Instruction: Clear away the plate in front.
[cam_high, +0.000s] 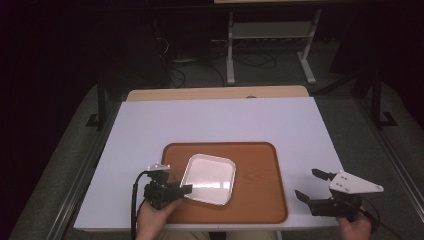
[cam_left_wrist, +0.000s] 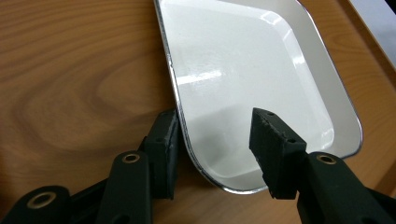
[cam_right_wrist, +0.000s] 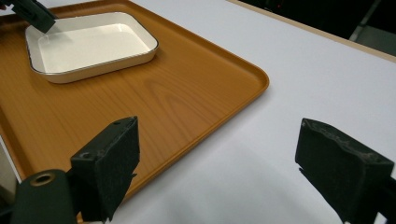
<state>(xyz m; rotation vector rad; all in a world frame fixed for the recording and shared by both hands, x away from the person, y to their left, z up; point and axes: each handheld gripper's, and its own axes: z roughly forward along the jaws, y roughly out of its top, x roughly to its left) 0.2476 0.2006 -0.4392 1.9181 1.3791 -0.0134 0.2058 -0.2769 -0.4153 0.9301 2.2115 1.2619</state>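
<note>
White worktop (cam_high: 220, 120) left bare beyond the brown wooden tray (cam_high: 260, 200), tray's right half unoccupied, left half taken by the white square enamel dish (cam_high: 209, 177), low raised tray rim to be cleared

Glossy white enamel dish (cam_left_wrist: 243, 70) on matt wood-grain tray (cam_left_wrist: 70, 84)

- A white surface (cam_high: 220, 120) fills the middle of the frame, lit brighter than anything around it.
- A strip of pale wood (cam_high: 215, 93) runs along its far edge.
- Grey carpet floor (cam_high: 60, 165) shows at the left and right sides.
- In the upper middle, a white metal stand (cam_high: 270, 35) rests on two feet, with dark cables (cam_high: 250, 60) on the floor beside it.
- The upper corners are in deep shadow.
</note>
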